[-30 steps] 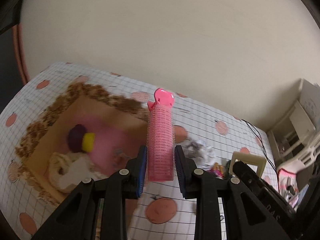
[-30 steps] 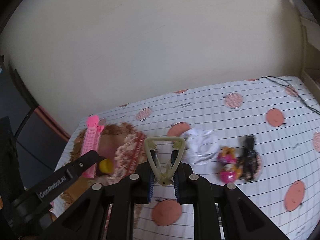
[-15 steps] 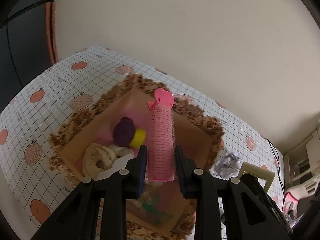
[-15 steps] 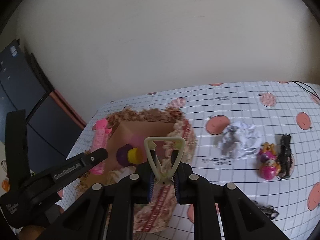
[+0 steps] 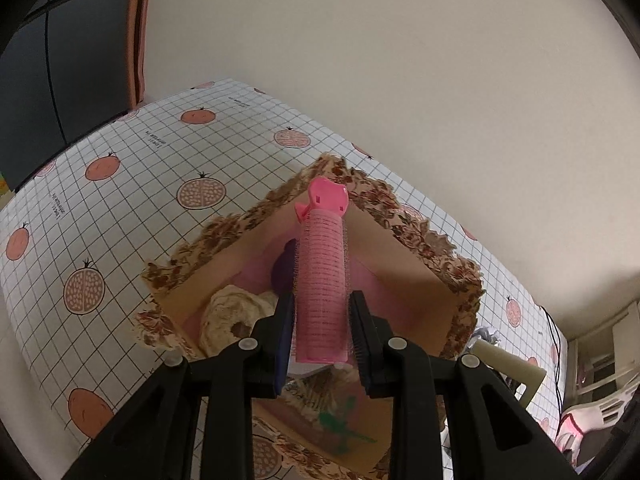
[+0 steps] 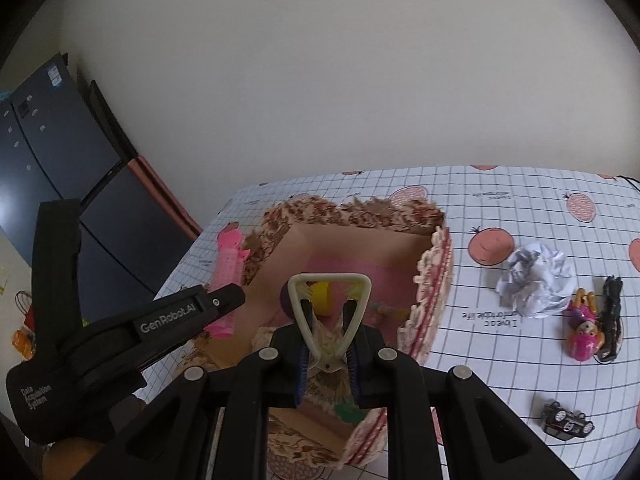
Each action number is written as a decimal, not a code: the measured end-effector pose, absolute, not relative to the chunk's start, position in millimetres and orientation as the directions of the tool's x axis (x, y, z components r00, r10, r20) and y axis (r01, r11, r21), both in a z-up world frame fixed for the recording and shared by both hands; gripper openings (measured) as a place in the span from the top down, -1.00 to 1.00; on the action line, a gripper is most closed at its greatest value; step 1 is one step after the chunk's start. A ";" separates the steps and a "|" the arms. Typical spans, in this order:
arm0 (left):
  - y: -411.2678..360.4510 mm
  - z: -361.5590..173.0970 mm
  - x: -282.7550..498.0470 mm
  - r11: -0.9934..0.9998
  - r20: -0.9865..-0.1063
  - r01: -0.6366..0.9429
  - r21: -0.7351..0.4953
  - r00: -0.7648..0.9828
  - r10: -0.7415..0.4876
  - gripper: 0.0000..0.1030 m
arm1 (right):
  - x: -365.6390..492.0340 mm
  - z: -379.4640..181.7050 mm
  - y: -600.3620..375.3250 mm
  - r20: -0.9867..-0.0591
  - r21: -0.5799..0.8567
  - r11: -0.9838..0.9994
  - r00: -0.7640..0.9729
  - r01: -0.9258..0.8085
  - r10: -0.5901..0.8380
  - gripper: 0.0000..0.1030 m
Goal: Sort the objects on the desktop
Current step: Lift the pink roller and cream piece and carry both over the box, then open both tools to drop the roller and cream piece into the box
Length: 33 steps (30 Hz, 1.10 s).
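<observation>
The left gripper (image 5: 322, 332) has its jaws closed on a pink hair roller (image 5: 321, 280), which stands up between the pads and points toward 12 o'clock, above the open box (image 5: 420, 280). The right gripper (image 6: 328, 344) pinches with narrow jaws a cream triangular clip (image 6: 329, 300), and it also hangs over the box. Inside the box, at 9 o'clock from the left pads, lies a cream scrunchie (image 5: 228, 316); a purple thing (image 5: 282, 272) is partly hidden behind the roller, and a yellow piece (image 6: 320, 296) shows through the clip. On the tablecloth (image 5: 120, 200), at 5 o'clock in the right view, rests a small black clip (image 6: 566, 426). Farther, at 3 o'clock of the box, a pink doll figure (image 6: 584, 336) lies just beside a black hair clip (image 6: 610, 316), and a crumpled paper ball (image 6: 536, 280) is near them
</observation>
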State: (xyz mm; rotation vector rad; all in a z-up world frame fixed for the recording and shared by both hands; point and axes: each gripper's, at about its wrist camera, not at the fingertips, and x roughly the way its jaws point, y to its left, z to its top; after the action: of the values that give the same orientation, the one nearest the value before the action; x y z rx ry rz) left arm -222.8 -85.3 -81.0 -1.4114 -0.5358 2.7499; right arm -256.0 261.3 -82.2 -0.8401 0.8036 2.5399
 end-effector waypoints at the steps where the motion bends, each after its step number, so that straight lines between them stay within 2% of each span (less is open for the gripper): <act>1: -86.7 -80.9 -222.9 -0.941 -0.789 0.152 -0.302 -0.594 0.157 0.44 | -258.6 -83.7 259.7 -0.633 0.402 -0.783 -0.762 -0.475 0.137 0.66; 22: -96.5 -111.8 -232.1 -0.941 -0.860 0.198 -0.273 -0.488 0.147 0.44 | -287.6 -122.5 250.3 -0.754 0.359 -0.798 -0.654 -0.484 0.058 0.60; 24: -96.9 -112.8 -232.2 -0.941 -0.864 0.200 -0.273 -0.482 0.148 0.44 | -288.2 -123.8 250.7 -0.764 0.354 -0.794 -0.643 -0.493 0.058 0.58; 27: -97.6 -114.3 -232.3 -0.941 -0.869 0.205 -0.270 -0.472 0.147 0.43 | -288.7 -126.7 252.6 -0.773 0.353 -0.787 -0.631 -0.505 0.058 0.41; 28: -97.9 -114.5 -232.5 -0.941 -0.871 0.205 -0.270 -0.470 0.147 0.39 | -288.6 -127.3 253.4 -0.774 0.355 -0.785 -0.630 -0.507 0.057 0.33; 30: -97.1 -115.5 -232.8 -0.943 -0.875 0.203 -0.265 -0.462 0.147 0.23 | -287.8 -126.3 253.2 -0.771 0.359 -0.786 -0.634 -0.504 0.054 0.30; 33: -95.1 -115.4 -233.4 -0.945 -0.875 0.194 -0.265 -0.460 0.151 0.15 | -285.6 -124.2 251.8 -0.773 0.352 -0.791 -0.632 -0.501 0.056 0.22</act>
State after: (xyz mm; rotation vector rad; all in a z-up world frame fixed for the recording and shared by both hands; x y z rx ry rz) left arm -233.4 -95.1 -115.3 -1.6450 -0.5257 2.6549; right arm -285.6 251.8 -124.2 -1.1335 0.7993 2.4508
